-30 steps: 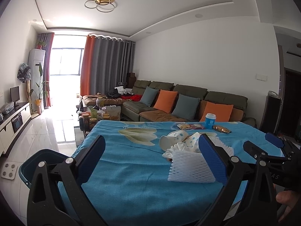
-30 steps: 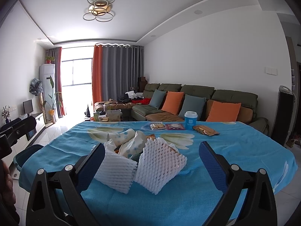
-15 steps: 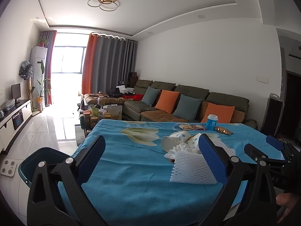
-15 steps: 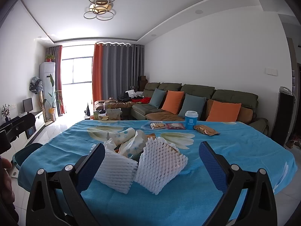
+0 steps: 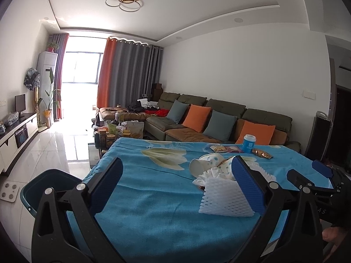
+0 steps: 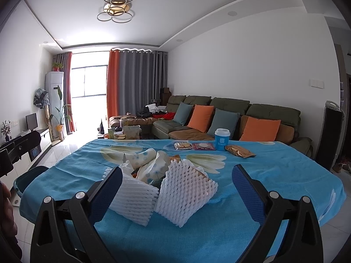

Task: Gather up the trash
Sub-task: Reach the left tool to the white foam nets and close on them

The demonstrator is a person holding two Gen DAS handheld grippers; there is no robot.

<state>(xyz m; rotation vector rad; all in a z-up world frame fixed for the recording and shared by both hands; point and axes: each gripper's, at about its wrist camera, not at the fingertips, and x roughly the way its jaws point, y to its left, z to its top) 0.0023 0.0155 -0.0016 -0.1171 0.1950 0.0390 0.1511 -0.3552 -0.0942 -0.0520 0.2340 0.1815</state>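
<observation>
The left gripper (image 5: 176, 185) is held level above the near edge of the counter (image 5: 153, 214), its jaws spread wide with nothing between them, the blue ribbed pads (image 5: 248, 186) angled outward on black plastic arms. The right gripper (image 6: 176, 191) sits in the same level pose with its jaws equally spread and empty; it also shows at the right edge of the left wrist view. The trash pile lies ahead of both: from the right wrist view, two white foam fruit nets (image 6: 185, 194) stand side by side between the jaws' sightline, just beyond the fingertips, not touched. Behind them lie crumpled white tissue and dotted paper cups (image 6: 143, 157) tipped on their sides. From the left wrist view the same pile sits to the right, one foam net (image 5: 221, 197) partly hidden by the right-hand pad. The foam is a soft diamond mesh; the counter wears a blue cloth printed with pale flowers. Farther back stand an upright blue lidded cup (image 6: 222, 139), flat snack packets (image 6: 193, 146) and a gold foil wrapper (image 6: 239, 150). A dark teal bin (image 5: 41, 188) sits on the floor at the counter's left corner, well apart from the pile.
</observation>
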